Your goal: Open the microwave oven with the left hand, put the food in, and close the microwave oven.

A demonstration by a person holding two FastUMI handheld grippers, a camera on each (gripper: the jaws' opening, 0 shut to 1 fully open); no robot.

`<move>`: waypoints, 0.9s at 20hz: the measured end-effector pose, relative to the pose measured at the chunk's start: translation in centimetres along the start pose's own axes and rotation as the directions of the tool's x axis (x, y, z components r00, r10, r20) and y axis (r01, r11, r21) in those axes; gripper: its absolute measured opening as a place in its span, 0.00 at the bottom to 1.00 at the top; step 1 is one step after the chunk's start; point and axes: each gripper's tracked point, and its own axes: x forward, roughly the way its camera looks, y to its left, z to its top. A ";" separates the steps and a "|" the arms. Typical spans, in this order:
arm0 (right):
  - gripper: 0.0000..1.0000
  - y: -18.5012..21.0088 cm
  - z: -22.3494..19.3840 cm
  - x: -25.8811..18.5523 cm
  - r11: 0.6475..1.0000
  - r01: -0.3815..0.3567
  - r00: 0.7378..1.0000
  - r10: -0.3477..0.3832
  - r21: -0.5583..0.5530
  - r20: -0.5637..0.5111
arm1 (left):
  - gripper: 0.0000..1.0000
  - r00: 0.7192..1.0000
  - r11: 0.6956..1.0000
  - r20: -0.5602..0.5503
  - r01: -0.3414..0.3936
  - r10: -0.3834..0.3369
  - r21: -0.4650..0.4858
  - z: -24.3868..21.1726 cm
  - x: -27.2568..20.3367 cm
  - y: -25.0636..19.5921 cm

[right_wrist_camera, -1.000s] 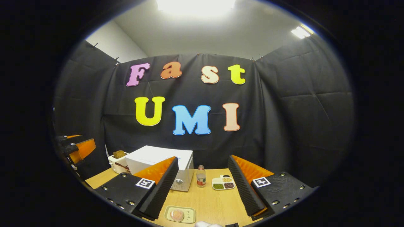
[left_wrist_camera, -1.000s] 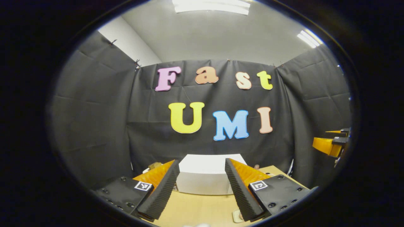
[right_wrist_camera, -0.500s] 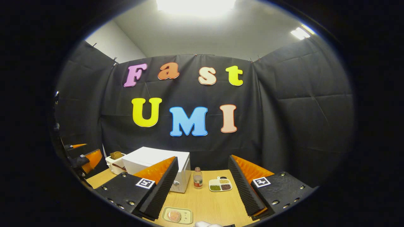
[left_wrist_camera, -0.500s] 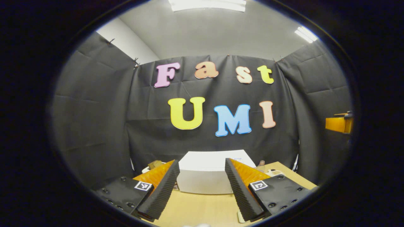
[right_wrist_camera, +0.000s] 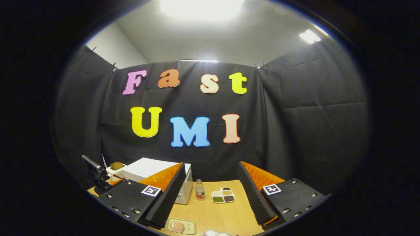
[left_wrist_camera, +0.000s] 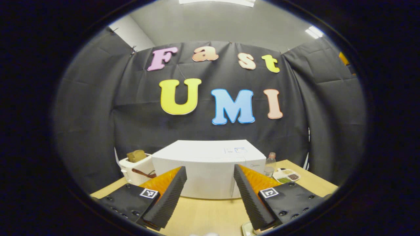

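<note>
A white microwave (left_wrist_camera: 210, 164) stands on the wooden table (left_wrist_camera: 210, 216) straight ahead of my left gripper (left_wrist_camera: 210, 196), with its door shut. That gripper is open and holds nothing, a short way in front of the oven. In the right gripper view the microwave (right_wrist_camera: 147, 167) sits at the left, partly hidden behind one finger. A small tray with a pinkish piece of food (right_wrist_camera: 178, 226) lies on the table just below my right gripper (right_wrist_camera: 210, 200), which is open and holds nothing. The left gripper (right_wrist_camera: 95, 172) shows dark at the left edge.
A white toaster with bread (left_wrist_camera: 135, 164) stands left of the microwave. To its right are a small bottle (left_wrist_camera: 270, 161) and a divided dish of grains (left_wrist_camera: 286, 175). The same bottle (right_wrist_camera: 198, 190) and dish (right_wrist_camera: 223, 196) sit mid-table in the right gripper view.
My left gripper has moved forward toward the microwave, which now looks larger and nearer. The right gripper has drifted slightly, and both stay open.
</note>
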 end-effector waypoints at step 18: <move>0.97 0.5 -3.9 2.4 0.995 0.026 0.986 -0.041 -0.094 -0.160 | 0.74 0.979 0.991 -0.153 0.128 -0.132 -0.039 -11.6 15.3 -8.3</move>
